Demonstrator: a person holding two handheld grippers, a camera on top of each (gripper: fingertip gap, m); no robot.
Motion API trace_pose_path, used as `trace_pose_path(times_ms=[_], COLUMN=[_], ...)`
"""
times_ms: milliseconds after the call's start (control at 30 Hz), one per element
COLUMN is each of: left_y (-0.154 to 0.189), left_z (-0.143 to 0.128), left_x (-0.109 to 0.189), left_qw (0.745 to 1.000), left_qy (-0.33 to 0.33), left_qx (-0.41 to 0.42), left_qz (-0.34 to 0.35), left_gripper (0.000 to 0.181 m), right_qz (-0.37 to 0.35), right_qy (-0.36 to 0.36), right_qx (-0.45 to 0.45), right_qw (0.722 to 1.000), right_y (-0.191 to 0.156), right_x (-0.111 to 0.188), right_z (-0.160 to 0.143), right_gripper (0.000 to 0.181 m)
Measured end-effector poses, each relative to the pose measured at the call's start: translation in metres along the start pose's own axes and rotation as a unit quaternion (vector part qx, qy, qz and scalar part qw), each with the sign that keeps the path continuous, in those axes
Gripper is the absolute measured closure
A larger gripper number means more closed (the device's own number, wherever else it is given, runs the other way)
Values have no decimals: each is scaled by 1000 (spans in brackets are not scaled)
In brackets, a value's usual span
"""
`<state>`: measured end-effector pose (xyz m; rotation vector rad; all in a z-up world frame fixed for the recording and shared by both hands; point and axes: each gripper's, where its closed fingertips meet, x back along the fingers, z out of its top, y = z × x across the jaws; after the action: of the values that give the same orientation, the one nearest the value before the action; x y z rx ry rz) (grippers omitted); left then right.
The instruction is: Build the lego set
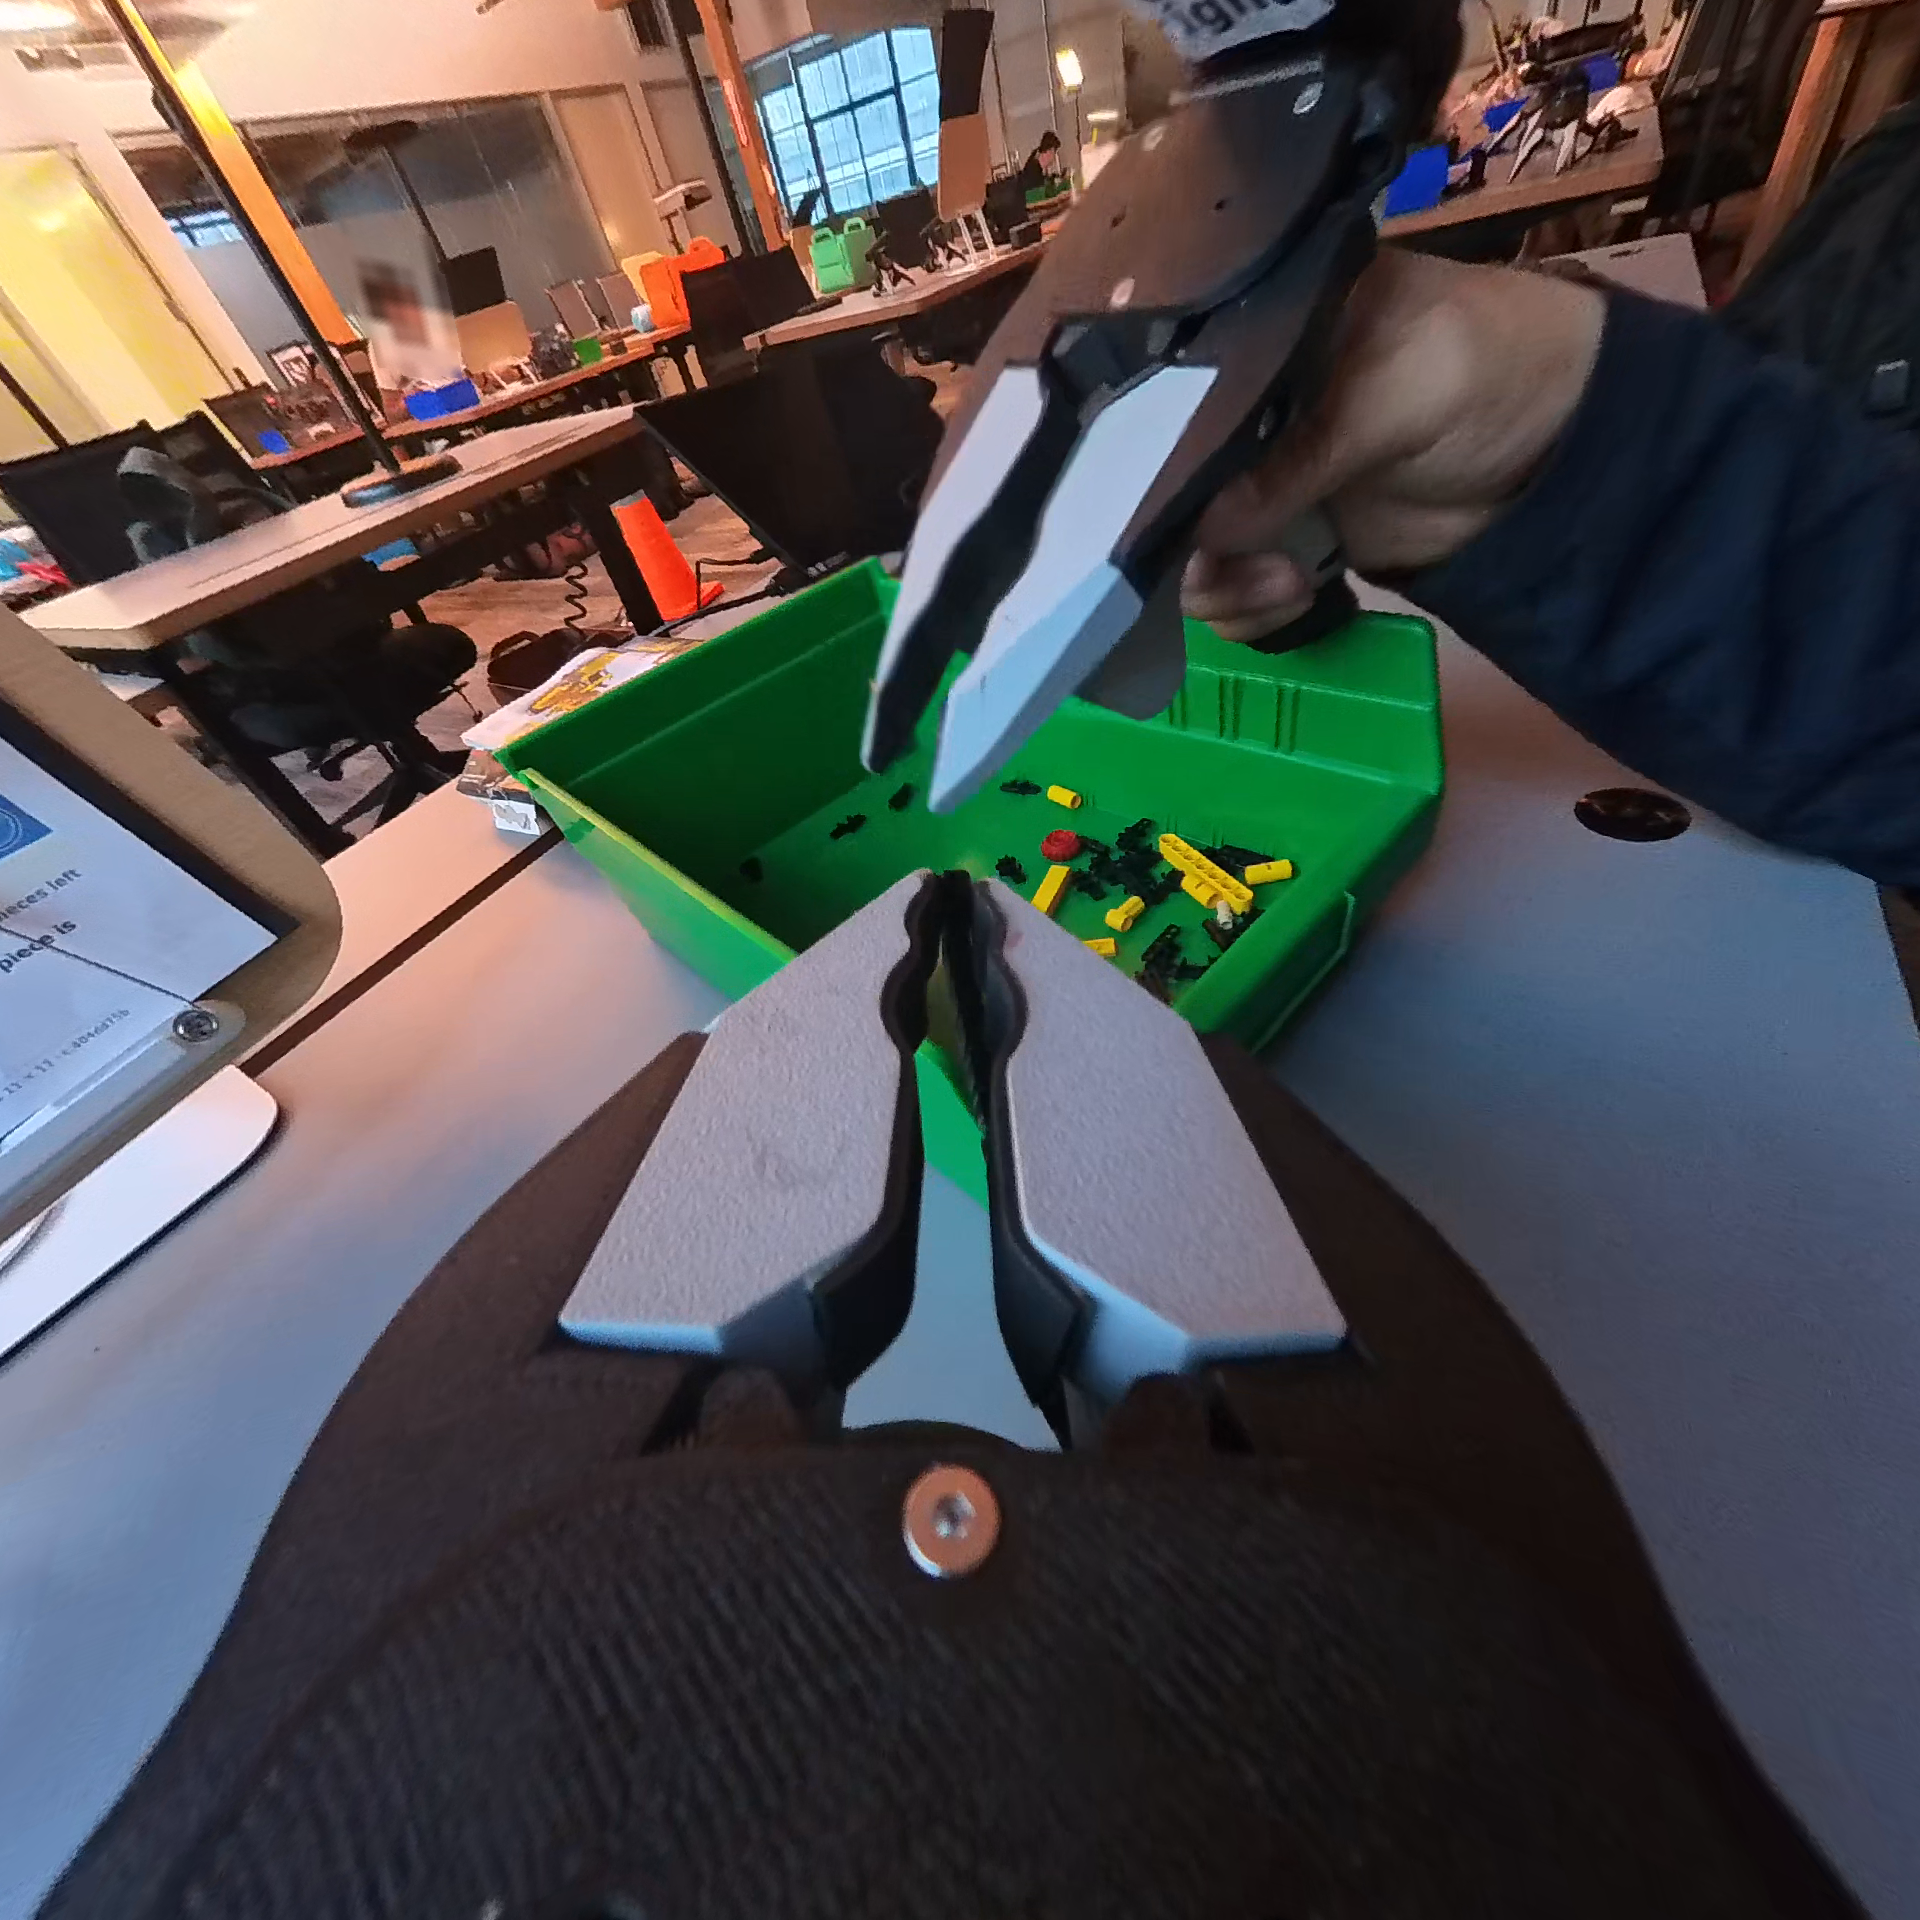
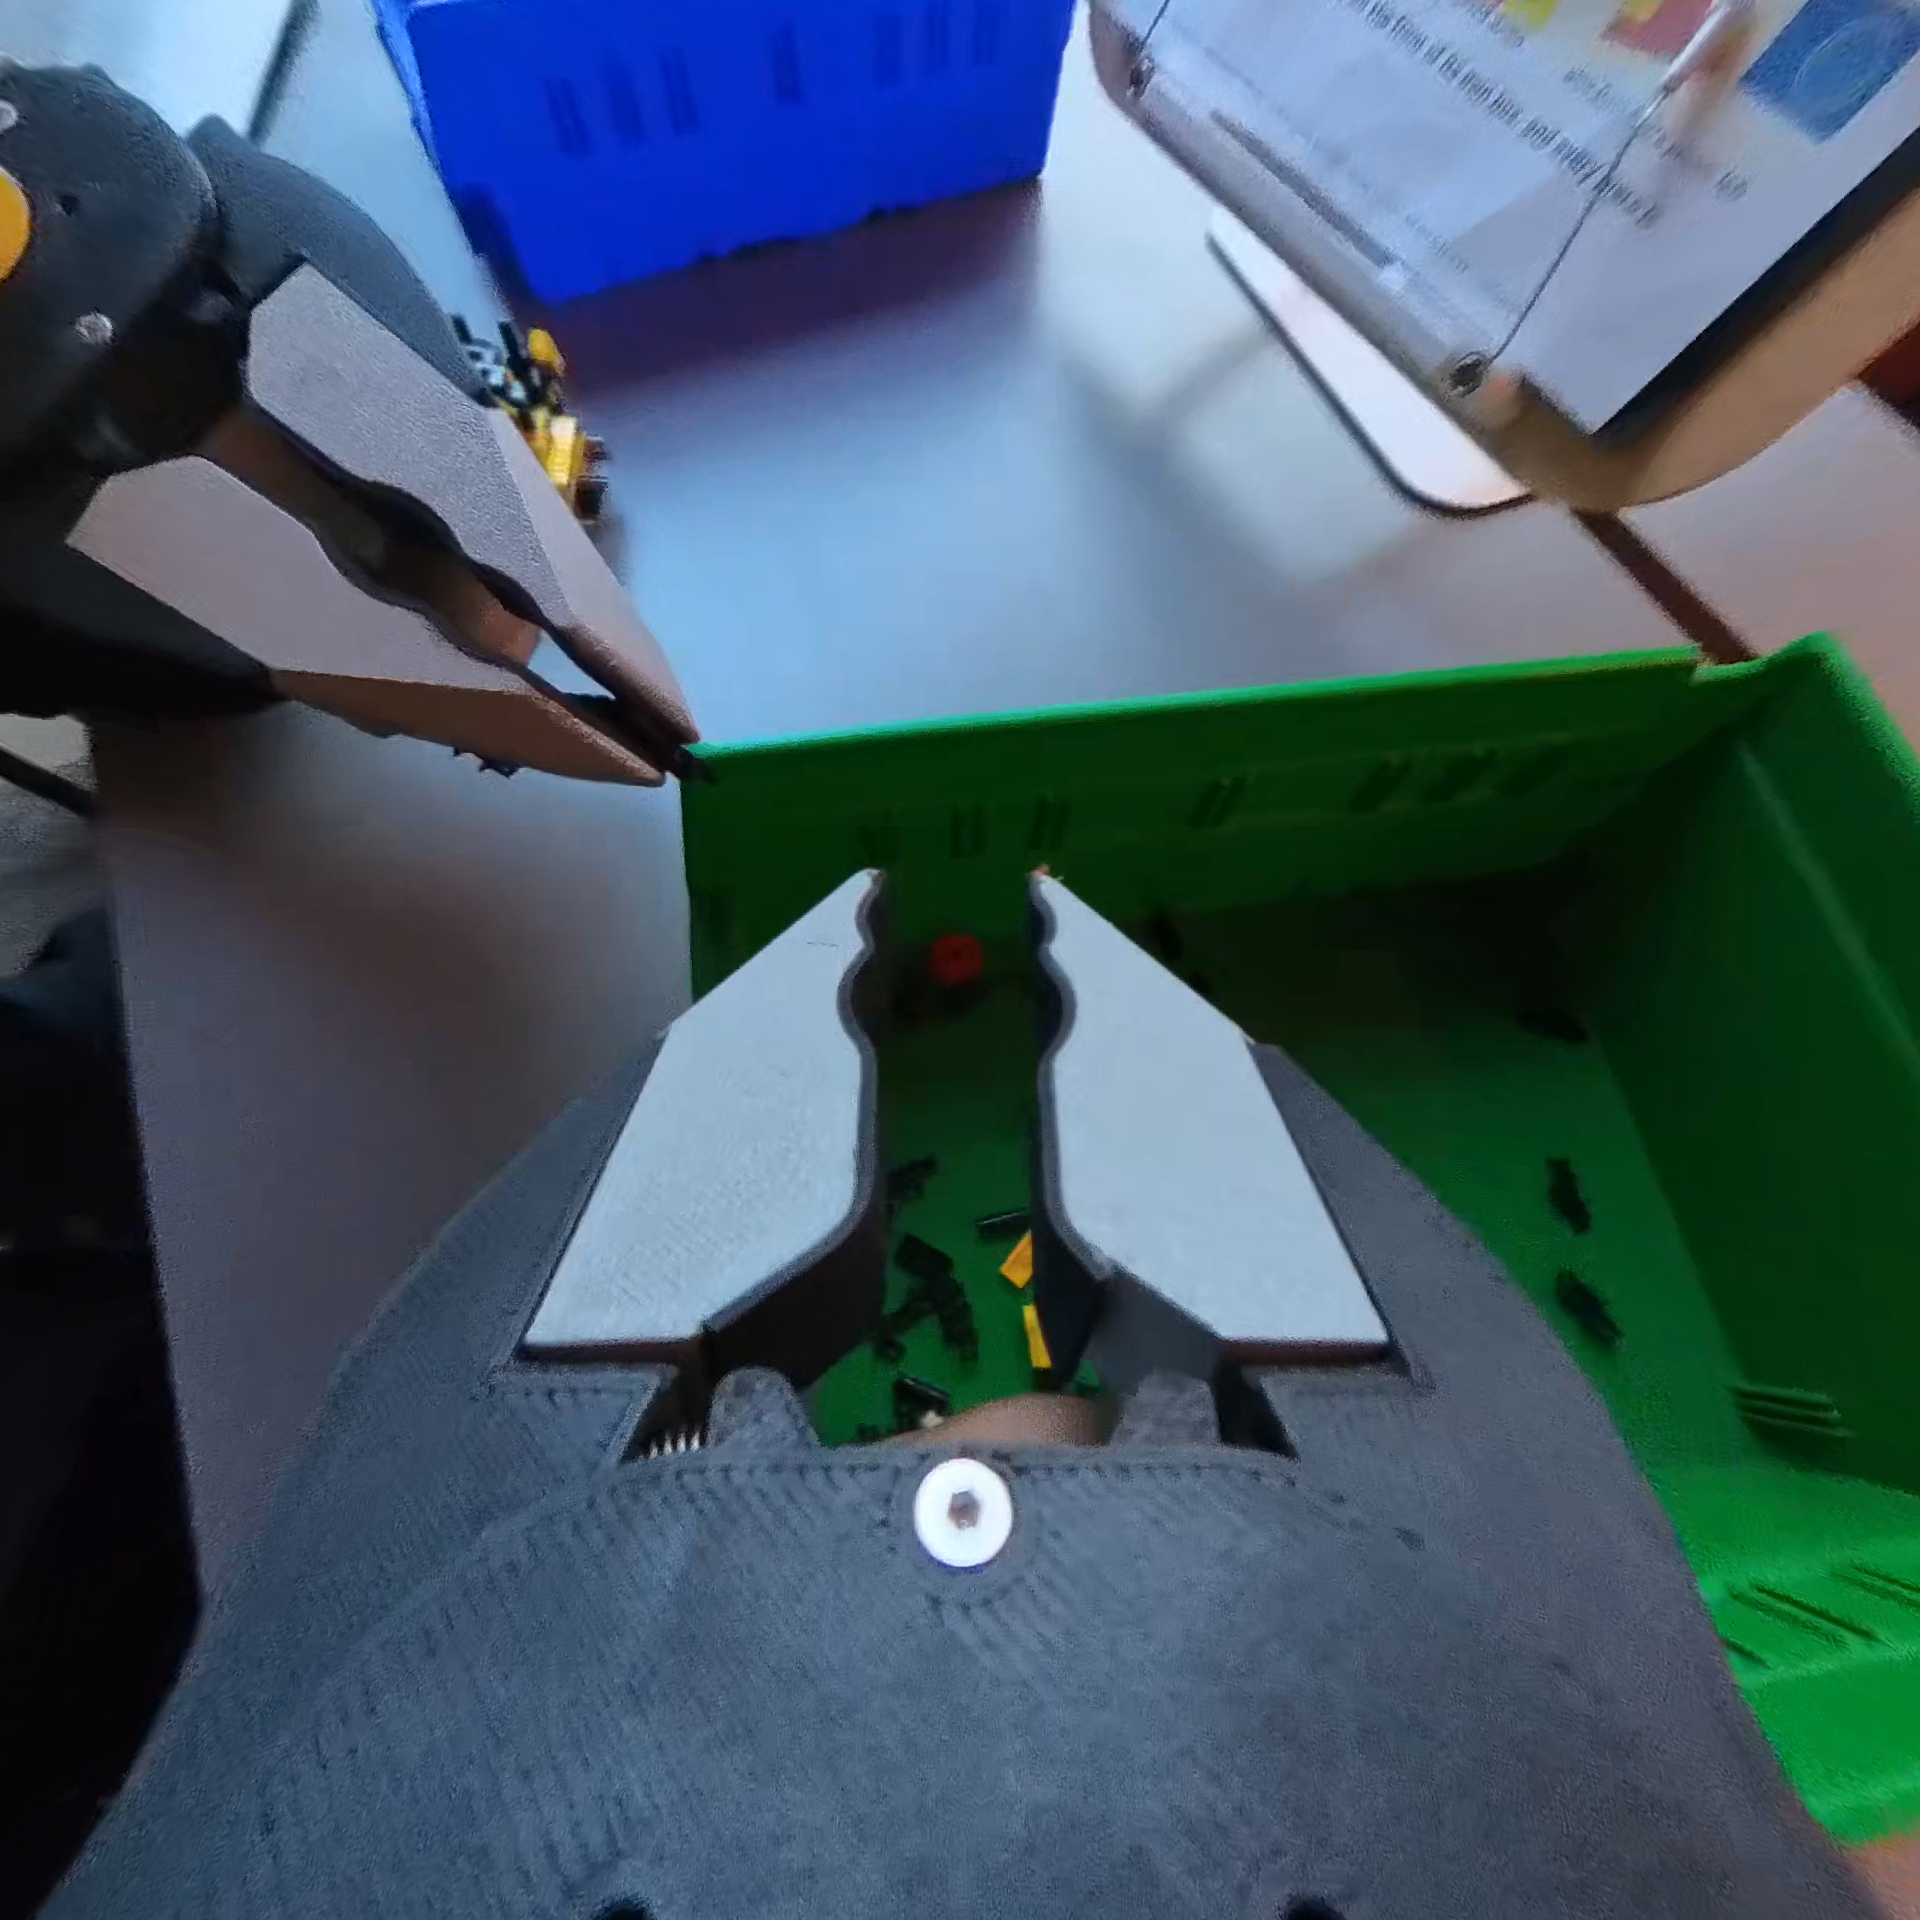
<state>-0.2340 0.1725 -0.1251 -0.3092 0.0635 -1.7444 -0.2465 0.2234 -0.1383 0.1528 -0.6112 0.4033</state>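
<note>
A green bin [image 1: 707, 717] on the grey table holds several loose black and yellow lego pieces, among them a yellow beam [image 1: 1205, 868] and a red round piece [image 1: 1060, 844]. My left gripper [image 1: 951, 899] is shut on a thin black lego piece [image 1: 954, 966] just in front of the bin's near corner. It also shows in the right wrist view [image 2: 670, 764], at the corner of the bin [image 2: 1143, 727]. My right gripper [image 2: 956, 883] is open and empty, angled down into the bin above the red piece [image 2: 956, 956]. It shows in the left wrist view [image 1: 920, 774], held by a hand [image 1: 1434, 436].
A partly built yellow and black model [image 2: 551, 416] stands on the table behind the left gripper. A blue bin [image 2: 727, 135] stands farther off. A screen on a stand [image 1: 94, 935] [image 2: 1507, 156] is beside the green bin. A booklet [image 1: 582, 686] lies behind the bin. The tips of one gripper are about 6 centimetres away from the tips of the other.
</note>
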Motion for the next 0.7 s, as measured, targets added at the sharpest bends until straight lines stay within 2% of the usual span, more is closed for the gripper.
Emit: trace_pose_path(times_ms=[133, 233, 267, 367, 533, 700], left_y=[1, 2, 3, 4, 10, 11], left_z=[0, 1, 2, 5, 17, 31], left_x=[0, 1, 1, 3, 9, 16], left_qw=[1000, 1000, 1000, 1000, 997, 987], left_qy=[-1, 1, 4, 12, 52, 94], left_qx=[-5, -7, -7, 1, 34, 93], left_qz=[1, -2, -3, -11, -48, -89], left_gripper=[180, 180, 180, 180, 180, 180], right_qz=[16, 97, 108, 110, 98, 107], right_qy=[34, 74, 83, 78, 70, 108], right_qx=[-9, 61, 81, 128, 136, 155], right_qw=[999, 991, 987, 983, 983, 976], right_y=[-1, -43, -53, -67, -59, -69], right_x=[-1, 3, 3, 0, 4, 10], right_z=[11, 24, 28, 26, 21, 33], right_gripper=[139, 164, 167, 168, 164, 169])
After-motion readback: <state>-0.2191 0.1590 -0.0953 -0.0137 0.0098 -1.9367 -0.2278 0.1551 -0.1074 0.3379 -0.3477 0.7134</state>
